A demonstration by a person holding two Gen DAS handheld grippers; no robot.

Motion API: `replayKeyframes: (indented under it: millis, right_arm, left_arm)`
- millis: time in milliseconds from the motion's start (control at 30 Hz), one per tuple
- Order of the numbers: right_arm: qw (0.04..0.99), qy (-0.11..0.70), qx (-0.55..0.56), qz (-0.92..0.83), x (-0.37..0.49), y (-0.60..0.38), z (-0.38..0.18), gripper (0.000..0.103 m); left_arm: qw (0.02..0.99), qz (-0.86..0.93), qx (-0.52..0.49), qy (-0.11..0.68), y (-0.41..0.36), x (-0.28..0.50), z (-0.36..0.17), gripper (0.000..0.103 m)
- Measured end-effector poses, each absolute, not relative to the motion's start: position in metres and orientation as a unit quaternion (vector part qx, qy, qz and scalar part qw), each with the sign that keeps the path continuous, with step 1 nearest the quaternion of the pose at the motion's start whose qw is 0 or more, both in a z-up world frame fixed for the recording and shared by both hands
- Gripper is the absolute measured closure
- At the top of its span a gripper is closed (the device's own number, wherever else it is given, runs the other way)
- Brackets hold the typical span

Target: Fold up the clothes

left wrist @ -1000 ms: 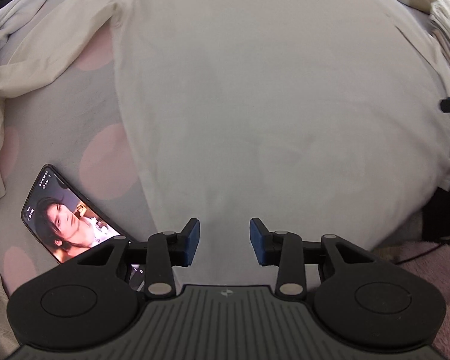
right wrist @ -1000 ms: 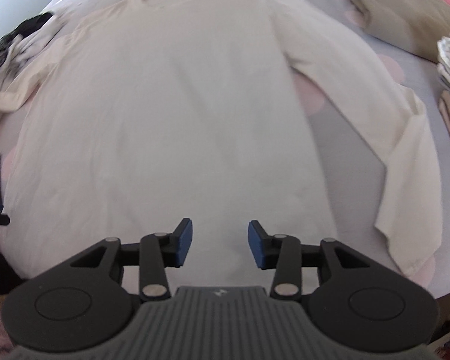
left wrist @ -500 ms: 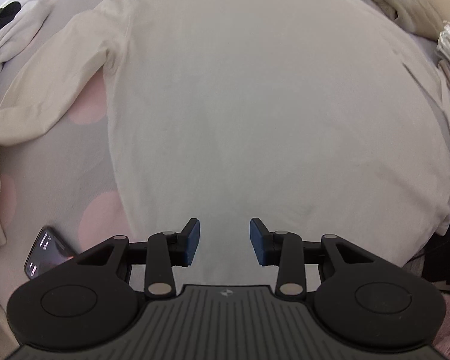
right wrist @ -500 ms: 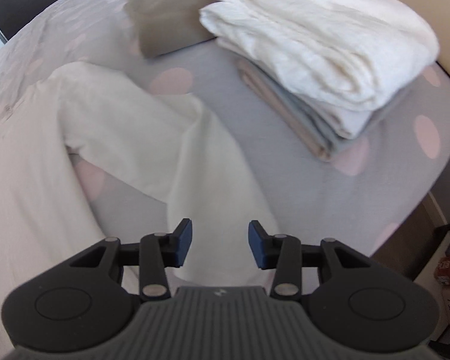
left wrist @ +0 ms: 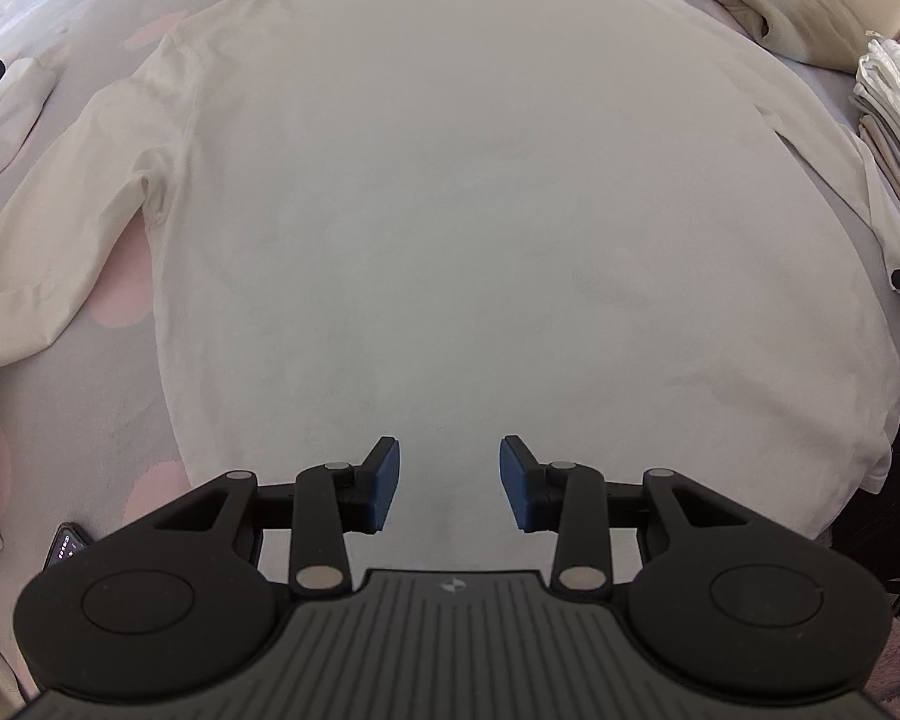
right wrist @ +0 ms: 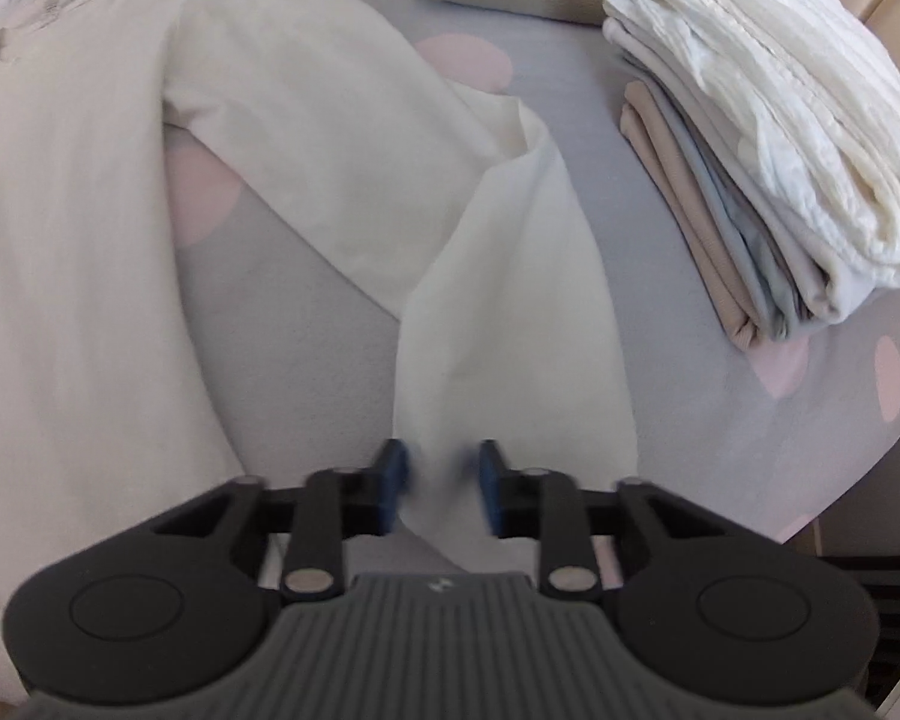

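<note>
A cream long-sleeved shirt (left wrist: pixel 450 210) lies spread flat on the bed, collar at the far end. My left gripper (left wrist: pixel 449 483) hovers open over its near hem, with nothing between the blue pads. The shirt's left sleeve (left wrist: pixel 60 228) bends outwards on the left. In the right wrist view the other sleeve (right wrist: pixel 510 348) runs down from the shirt's body (right wrist: pixel 60 240). The cuff end of that sleeve lies between the pads of my right gripper (right wrist: pixel 441 483). Its jaws are closing and still stand a little apart around the fabric.
A stack of folded clothes (right wrist: pixel 780 150) sits on the grey, pink-dotted sheet (right wrist: pixel 600 90) right of the sleeve, also seen at the right edge (left wrist: pixel 888 108). A beige folded item (left wrist: pixel 768 0) lies at the far right. A phone (left wrist: pixel 66 543) peeks out near left.
The left gripper has drawn back towards the hem, so the whole shirt shows. The right gripper swung from the shirt's body to the right sleeve's end, came lower, and its jaws have narrowed.
</note>
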State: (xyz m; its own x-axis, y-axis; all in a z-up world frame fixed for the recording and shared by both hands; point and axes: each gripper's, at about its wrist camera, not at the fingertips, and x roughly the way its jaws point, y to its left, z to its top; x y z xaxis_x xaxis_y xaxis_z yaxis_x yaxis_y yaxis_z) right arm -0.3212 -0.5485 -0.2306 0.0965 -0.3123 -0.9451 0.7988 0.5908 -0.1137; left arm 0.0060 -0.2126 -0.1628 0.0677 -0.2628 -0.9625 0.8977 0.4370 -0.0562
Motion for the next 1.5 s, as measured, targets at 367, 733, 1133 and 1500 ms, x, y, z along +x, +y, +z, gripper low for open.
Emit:
replayKeyframes:
  millis: [367, 733, 1133, 1500]
  right_arm:
    - [0.726, 0.383, 0.299, -0.487, -0.398, -0.602, -0.103, 0.096]
    - [0.804, 0.272, 0.342, -0.402, -0.341, -0.609, 0.019, 0.096]
    - [0.893, 0.254, 0.235, -0.288, -0.127, -0.536, 0.103, 0.096]
    - [0.925, 0.271, 0.185, -0.194, 0.035, -0.495, 0.138, 0.096]
  left_arm:
    - [0.668, -0.441, 0.299, 0.520, -0.216, 0.004, -0.158, 0.068]
    - [0.677, -0.448, 0.295, 0.504, -0.227, 0.019, -0.131, 0.068]
    - [0.707, -0.447, 0.259, 0.482, -0.231, 0.062, -0.111, 0.067]
    - [0.709, -0.438, 0.242, 0.496, -0.228, 0.102, -0.120, 0.067]
